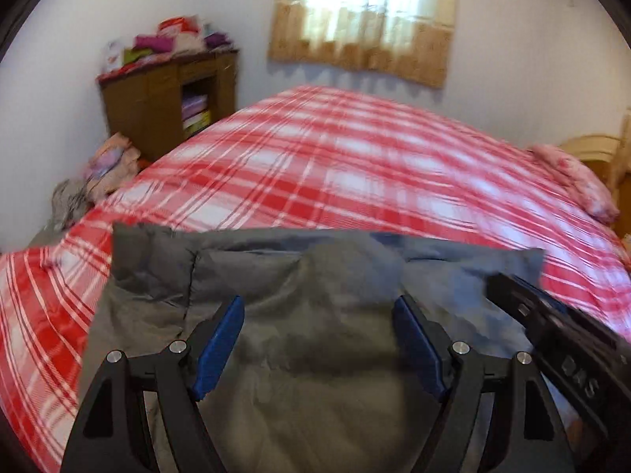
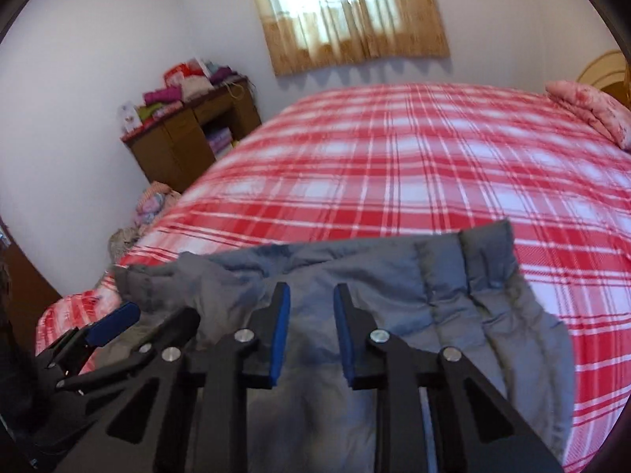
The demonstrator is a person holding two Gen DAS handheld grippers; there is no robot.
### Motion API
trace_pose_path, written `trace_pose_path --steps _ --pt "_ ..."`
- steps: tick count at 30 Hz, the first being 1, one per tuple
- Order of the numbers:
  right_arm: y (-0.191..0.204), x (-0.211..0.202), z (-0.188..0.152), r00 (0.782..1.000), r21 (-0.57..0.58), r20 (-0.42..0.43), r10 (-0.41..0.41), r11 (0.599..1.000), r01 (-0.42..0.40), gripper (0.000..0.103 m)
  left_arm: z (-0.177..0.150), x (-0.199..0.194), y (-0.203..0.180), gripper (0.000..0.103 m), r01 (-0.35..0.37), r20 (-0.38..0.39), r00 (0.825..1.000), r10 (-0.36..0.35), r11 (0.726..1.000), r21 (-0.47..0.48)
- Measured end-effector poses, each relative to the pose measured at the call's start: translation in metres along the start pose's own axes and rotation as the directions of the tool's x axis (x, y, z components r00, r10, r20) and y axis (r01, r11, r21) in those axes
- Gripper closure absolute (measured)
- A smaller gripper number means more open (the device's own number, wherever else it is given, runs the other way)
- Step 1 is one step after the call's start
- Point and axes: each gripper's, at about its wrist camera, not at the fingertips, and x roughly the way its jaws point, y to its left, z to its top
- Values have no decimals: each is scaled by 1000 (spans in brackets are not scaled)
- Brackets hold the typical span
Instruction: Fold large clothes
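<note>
— Grey padded jacket (image 1: 299, 315) lies folded at the near edge of the bed (image 1: 335, 157), on the red plaid cover?

— Yes, and both grippers hang above it. Left gripper (image 1: 317, 339) has its jaws spread wide, nothing between the blue pads.

— And the other?

— Right gripper (image 2: 311, 335) shows a narrow gap, pads apart, holding nothing. A pink pillow (image 2: 591, 110) sits at the bed's far right corner.

Jacket: grey quilted jacket (image 2: 394, 287) lies on the bed's near edge.
Bed: red plaid cover (image 2: 414, 165).
Right tongs (image 2: 311, 335): over the jacket, narrowly parted, nothing between them.
Left tongs (image 2: 118, 323): left of the jacket.
</note>
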Motion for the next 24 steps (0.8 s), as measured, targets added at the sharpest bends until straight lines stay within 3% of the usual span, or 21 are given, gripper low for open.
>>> trace_pose_path --steps 4,11,24 --pt "-9 28 -14 999 -20 -34 -21 1000 21 78 -4 41 12 24 -4 -78 997 -1 998 -55" --pt "-16 44 -25 999 -12 -19 -46 999 46 82 -20 64 10 18 -43 -62 997 42 999 -10" --pt "-15 62 -32 992 -29 -76 -101 995 99 84 -28 78 2 16 -122 -65 990 125 992 40"
